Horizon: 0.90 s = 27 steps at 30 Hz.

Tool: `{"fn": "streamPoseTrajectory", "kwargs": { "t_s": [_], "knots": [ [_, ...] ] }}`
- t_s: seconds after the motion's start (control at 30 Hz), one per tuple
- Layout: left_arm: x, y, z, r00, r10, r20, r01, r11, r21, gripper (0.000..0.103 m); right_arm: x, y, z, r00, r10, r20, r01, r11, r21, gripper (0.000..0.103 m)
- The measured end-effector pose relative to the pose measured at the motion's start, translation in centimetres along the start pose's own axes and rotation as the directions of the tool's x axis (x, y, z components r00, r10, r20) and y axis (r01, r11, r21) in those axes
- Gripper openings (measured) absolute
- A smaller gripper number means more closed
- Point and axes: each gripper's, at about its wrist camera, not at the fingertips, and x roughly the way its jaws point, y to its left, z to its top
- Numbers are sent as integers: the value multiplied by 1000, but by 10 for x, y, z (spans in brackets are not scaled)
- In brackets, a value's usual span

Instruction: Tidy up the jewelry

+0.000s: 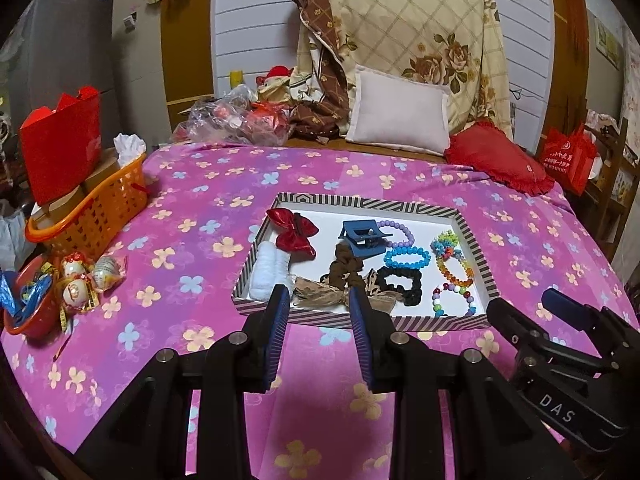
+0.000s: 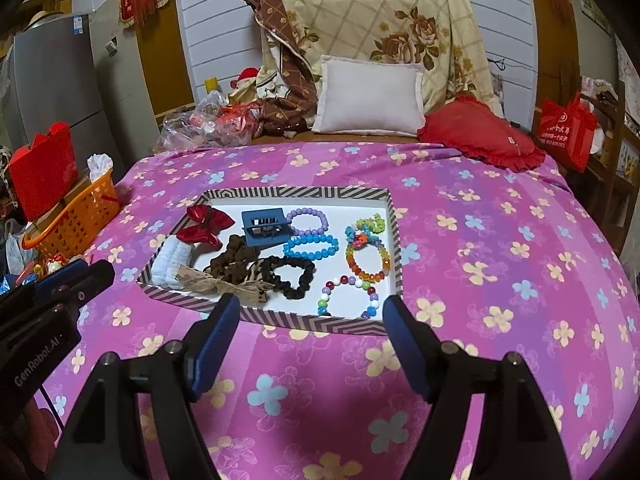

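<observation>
Jewelry, all gathered in a shallow striped box (image 2: 276, 192) on the flowered pink bed cover (image 2: 480, 240), box white inside. Far left, off the box: orange basket (image 1: 100, 204) with a red bag (image 1: 60, 144) standing in it, wrapped sweets (image 1: 80, 280) in front. Inside the box, from the left edge: white scrunchie (image 2: 172, 260) against the left wall, red bow (image 2: 206, 224) just behind it, tan paper bow (image 2: 224, 284) along the near wall. Brown scrunchie (image 2: 236, 260) near the middle, touching the tan bow; blue claw clip (image 2: 264, 226) behind it. Purple bead bracelet (image 2: 310, 220) beside the clip, bright blue bead bracelet (image 2: 310, 246) just in front and touching it, black scrunchie (image 2: 290, 276) nearer still. Right part of the box: green-and-blue bead cluster (image 2: 366, 228) at the back, rainbow bracelet (image 2: 368, 262) touching it, mixed white, red and purple bead bracelet (image 2: 348, 296) by the near wall.

Left gripper (image 1: 318, 300) hovering above the near wall of the box, over the tan bow, jaws parted and holding nothing. Right gripper (image 2: 312, 314) hovering at the near wall further right, in front of the black scrunchie and mixed bracelet, jaws spread wide and likewise empty. At the bed's head: white pillow (image 2: 368, 96), red cushion (image 2: 480, 132) to its right.
</observation>
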Motion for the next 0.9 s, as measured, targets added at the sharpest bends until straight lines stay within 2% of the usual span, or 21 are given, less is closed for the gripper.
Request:
{"fn": "streamPoseTrajectory", "kwargs": {
  "t_s": [0.9],
  "knots": [
    [-13,1,1,1000,7,21,-7,1000,0,31,-11,4,2,1000,-11,7,12,1000,-15,80]
  ]
}}
